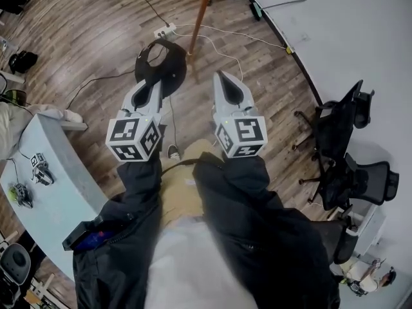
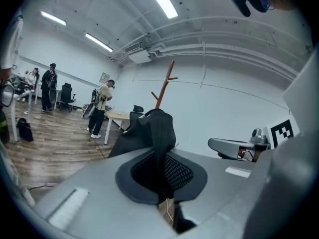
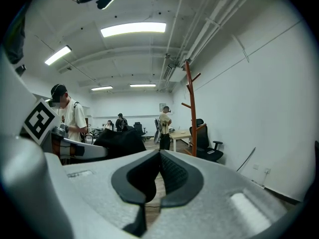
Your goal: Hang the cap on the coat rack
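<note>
Left gripper (image 2: 160, 176) pinching cap (image 2: 149, 131), coat rack (image 2: 162, 91) ahead

Left gripper's jaws are pressed together on a fold of the black cap; in the left gripper view the dark fabric runs down between the two black pads and bulges above them; the head view shows the same cap (image 1: 158, 66) hanging off the tip of the left gripper (image 1: 156, 84), its round opening turned up toward the camera.

Right gripper (image 3: 159, 166) has its jaws closed too, pads meeting at the tip with nothing between them, only wood floor (image 3: 152, 190) showing through the gap lower down; in the head view the right gripper (image 1: 222, 76) narrows to a single point, level with the left one and just beside it.

Coat rack (image 1: 199, 18) is an orange-brown pole with short upturned branches; in the head view the pole rises from the floor just right of the cap; in the right gripper view the coat rack (image 3: 191, 108) stands ahead by the white wall (image 3: 249, 108), bare; the cap is not on any branch.

Surroundings: white power strip (image 1: 164, 29) with cables on the floor beyond the cap; black office chairs (image 1: 341, 127) along the wall to the right; pale curved table (image 1: 51, 185) to the left; several people (image 2: 102, 108) stand far back in the room.
</note>
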Action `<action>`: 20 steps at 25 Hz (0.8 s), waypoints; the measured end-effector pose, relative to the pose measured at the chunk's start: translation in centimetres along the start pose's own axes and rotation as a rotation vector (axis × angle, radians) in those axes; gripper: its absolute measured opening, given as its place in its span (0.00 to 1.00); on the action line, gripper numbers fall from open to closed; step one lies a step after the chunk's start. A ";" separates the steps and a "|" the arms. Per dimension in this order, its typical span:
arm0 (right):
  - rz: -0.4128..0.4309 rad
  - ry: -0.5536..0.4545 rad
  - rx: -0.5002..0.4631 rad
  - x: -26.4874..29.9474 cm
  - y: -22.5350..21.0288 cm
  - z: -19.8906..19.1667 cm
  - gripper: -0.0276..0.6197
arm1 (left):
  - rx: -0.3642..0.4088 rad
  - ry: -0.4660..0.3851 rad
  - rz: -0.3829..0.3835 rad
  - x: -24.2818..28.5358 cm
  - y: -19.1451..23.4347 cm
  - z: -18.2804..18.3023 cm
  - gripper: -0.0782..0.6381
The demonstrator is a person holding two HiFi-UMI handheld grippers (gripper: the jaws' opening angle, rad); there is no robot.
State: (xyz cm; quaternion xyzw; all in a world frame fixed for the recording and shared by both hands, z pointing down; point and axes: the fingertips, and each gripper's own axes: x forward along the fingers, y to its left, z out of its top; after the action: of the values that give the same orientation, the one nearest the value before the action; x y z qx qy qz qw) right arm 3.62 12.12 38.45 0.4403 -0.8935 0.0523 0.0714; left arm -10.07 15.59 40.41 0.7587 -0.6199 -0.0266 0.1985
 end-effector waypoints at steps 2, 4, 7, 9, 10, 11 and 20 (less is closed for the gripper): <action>-0.022 0.015 0.007 -0.1 -0.3 -0.7 0.04 | -0.012 0.010 0.002 -0.1 0.6 -0.6 0.12; -0.036 0.031 0.014 0.0 -0.7 -1.3 0.04 | -0.021 0.023 0.004 -0.1 1.0 -1.2 0.12; -0.039 0.037 0.020 0.6 -1.3 -1.6 0.04 | -0.030 0.033 0.009 0.7 1.4 -1.6 0.12; -0.033 0.034 0.024 1.5 -2.1 -1.6 0.04 | -0.029 0.037 0.016 1.7 1.5 -1.6 0.12; -0.029 0.033 0.028 2.1 -2.5 -1.7 0.04 | -0.027 0.038 0.020 2.4 1.6 -1.5 0.12; -0.026 0.032 0.033 2.7 -3.1 -1.7 0.04 | -0.025 0.039 0.025 3.0 1.7 -1.5 0.12; 0.020 -0.017 0.061 11.6 -8.0 0.8 0.04 | 0.021 0.016 0.077 11.3 4.2 2.6 0.12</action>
State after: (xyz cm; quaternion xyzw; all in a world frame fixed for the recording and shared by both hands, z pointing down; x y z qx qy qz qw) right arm 2.95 -1.93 39.92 0.4339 -0.8963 0.0766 0.0497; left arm -12.08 3.48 41.76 0.7366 -0.6471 -0.0064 0.1963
